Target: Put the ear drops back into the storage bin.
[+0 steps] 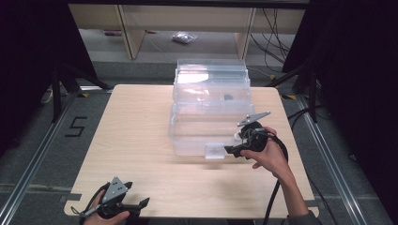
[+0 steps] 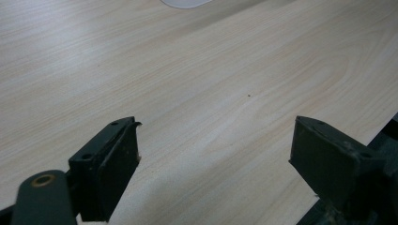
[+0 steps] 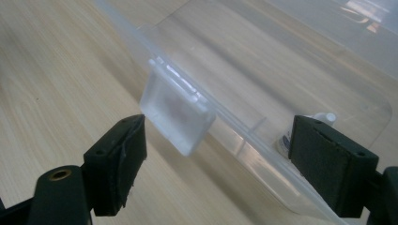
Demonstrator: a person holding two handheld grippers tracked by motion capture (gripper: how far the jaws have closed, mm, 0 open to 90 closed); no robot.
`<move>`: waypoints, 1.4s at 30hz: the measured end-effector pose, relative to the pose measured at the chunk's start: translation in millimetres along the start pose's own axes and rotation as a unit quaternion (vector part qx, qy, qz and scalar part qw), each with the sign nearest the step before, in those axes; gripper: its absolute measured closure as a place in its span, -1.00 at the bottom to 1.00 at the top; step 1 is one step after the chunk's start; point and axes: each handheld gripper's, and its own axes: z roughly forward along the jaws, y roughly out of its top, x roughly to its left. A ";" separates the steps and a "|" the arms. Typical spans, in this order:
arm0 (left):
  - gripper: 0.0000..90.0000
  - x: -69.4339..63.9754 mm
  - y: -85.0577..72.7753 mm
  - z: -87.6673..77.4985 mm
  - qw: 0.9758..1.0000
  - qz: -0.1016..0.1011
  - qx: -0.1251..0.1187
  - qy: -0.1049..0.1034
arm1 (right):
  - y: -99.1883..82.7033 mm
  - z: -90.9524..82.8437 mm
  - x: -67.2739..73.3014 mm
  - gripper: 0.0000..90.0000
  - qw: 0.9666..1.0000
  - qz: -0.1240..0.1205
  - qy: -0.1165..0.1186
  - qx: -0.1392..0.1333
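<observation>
Box [image 1: 211, 112]: clear plastic, lid shut, at the middle of the worktop [image 1: 136, 140], toward the far edge.
Latch [image 3: 176, 112]: frosted flap on the box's near wall, hanging down.
Right tool [image 1: 231, 150]: jaws spread wide, just beside the latch and level with it, gripping nothing.
Left tool [image 1: 141, 203]: jaws spread wide, empty, low over the worktop's near left corner, well apart from the box.

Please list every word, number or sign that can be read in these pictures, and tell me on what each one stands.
"5": a single black digit marked on the grey floor, left of the wooden table.
No print can be read on the clear plastic box, on its latch, or on either gripper.
</observation>
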 end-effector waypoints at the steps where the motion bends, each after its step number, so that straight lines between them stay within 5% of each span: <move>1: -0.66 0.0 0.0 0.0 1.000 0.000 0.000 0.000 | 0.0 0.0 0.0 -0.54 1.000 0.000 0.000 0.000; 6: -0.66 -0.5 0.2 -2.5 1.000 0.012 0.006 0.002 | -6.5 1.6 3.5 -0.55 1.000 -0.011 -0.005 -0.015; 12: -0.66 1.2 -0.4 -3.7 1.000 0.013 0.005 0.007 | -14.4 -2.6 10.9 -0.55 1.000 0.001 -0.003 0.005; 23: -0.66 -0.7 -0.4 -7.7 0.999 0.024 0.009 0.020 | -32.9 0.0 19.2 -0.54 1.000 0.011 -0.016 0.001; 34: -0.66 -4.4 -1.0 -10.2 1.000 0.003 -0.008 0.013 | -45.6 -1.0 30.0 -0.53 1.000 0.009 -0.020 -0.004; 42: -0.66 -3.6 -0.3 -11.5 1.000 0.018 0.004 0.010 | -60.7 -0.3 26.8 -0.53 1.000 0.010 -0.017 -0.015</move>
